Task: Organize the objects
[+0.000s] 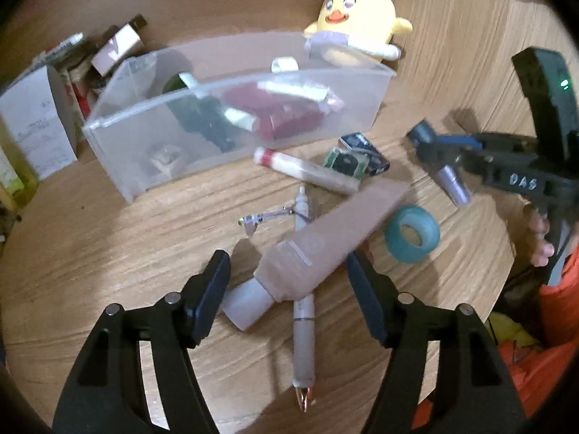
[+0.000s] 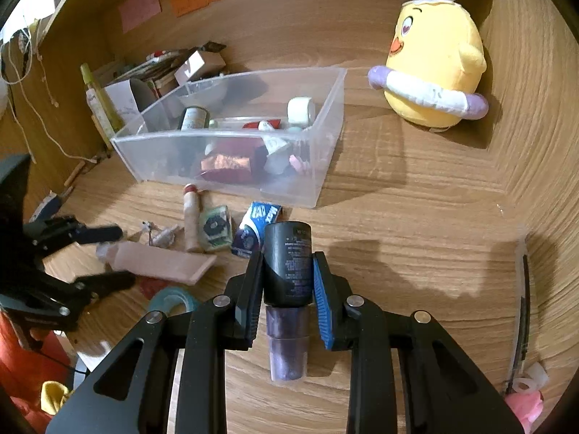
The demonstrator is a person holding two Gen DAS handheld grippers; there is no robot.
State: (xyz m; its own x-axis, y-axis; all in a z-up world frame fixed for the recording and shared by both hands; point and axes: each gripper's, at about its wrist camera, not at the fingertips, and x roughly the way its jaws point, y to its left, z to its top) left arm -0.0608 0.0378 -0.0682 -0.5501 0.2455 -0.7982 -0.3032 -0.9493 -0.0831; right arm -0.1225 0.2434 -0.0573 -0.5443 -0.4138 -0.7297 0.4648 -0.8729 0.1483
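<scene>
My left gripper [image 1: 289, 291] is open, its fingers on either side of a pink tube [image 1: 325, 238] with a white cap. The tube lies slanted on the wooden desk across a grey pen [image 1: 303, 343], and the pads do not press it. My right gripper [image 2: 287, 282] is shut on a dark bottle [image 2: 287, 260] with a purple lower part, held above the desk. In the left wrist view the right gripper [image 1: 434, 155] is at the right. A clear plastic bin [image 2: 325, 166] behind holds several items. In the right wrist view the left gripper [image 2: 108, 256] straddles the pink tube [image 2: 163, 258].
Between tube and bin [image 1: 119, 133] lie a white tube with a red end [image 1: 307, 170], a green-black packet [image 1: 345, 162], a blue packet [image 1: 365, 144], a teal tape roll [image 1: 412, 233]. A yellow plush chick [image 2: 434, 68] leans at the back right. Boxes [image 1: 36, 126] crowd the left.
</scene>
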